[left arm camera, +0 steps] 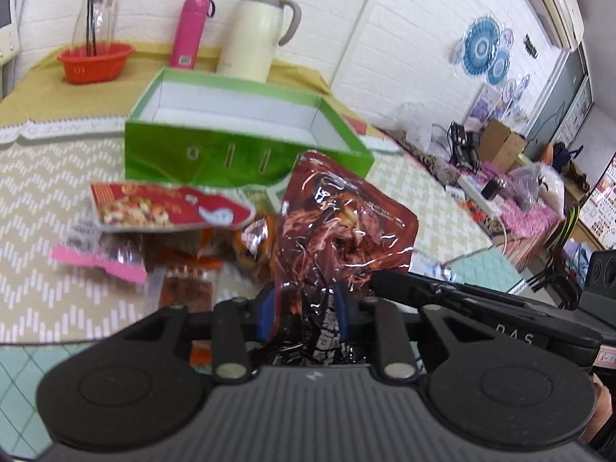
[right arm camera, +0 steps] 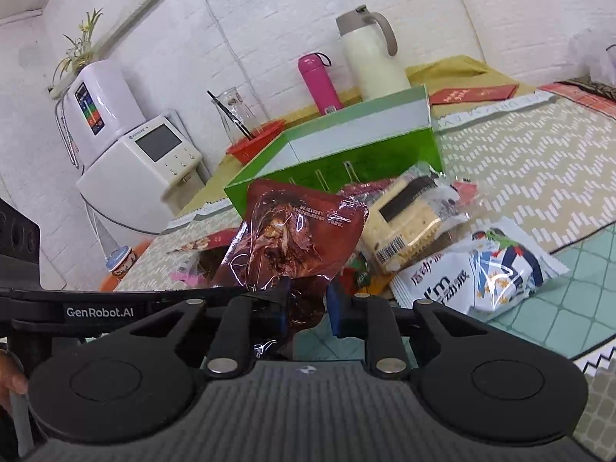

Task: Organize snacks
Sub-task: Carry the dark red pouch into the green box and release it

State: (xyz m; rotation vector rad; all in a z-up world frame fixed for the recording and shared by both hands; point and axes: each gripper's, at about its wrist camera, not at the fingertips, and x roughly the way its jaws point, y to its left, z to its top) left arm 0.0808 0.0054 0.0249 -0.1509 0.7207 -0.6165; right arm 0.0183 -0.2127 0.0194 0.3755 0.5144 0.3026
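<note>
The left gripper (left arm camera: 304, 317) pinches a glossy dark-red plastic snack pouch (left arm camera: 346, 227); the right gripper (right arm camera: 308, 304), spread, flanks its lower end, the open green cardboard box (right arm camera: 338, 154) beyond.

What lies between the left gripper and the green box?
In the left wrist view: the brown packet it grips, and a snack pile topped by a red nut packet.

The green box (left arm camera: 246, 131) stands open-topped with nothing above its white interior, so entry from above is free. Just in front of its near wall a heap of snack packets (left arm camera: 161, 231) crowds the counter (left arm camera: 46, 200). Behind the box, a cream thermos jug (left arm camera: 261, 34), pink flask (left arm camera: 190, 30) and red basket (left arm camera: 94, 61) block the far side. Right of the box, the counter lies bare.
</note>
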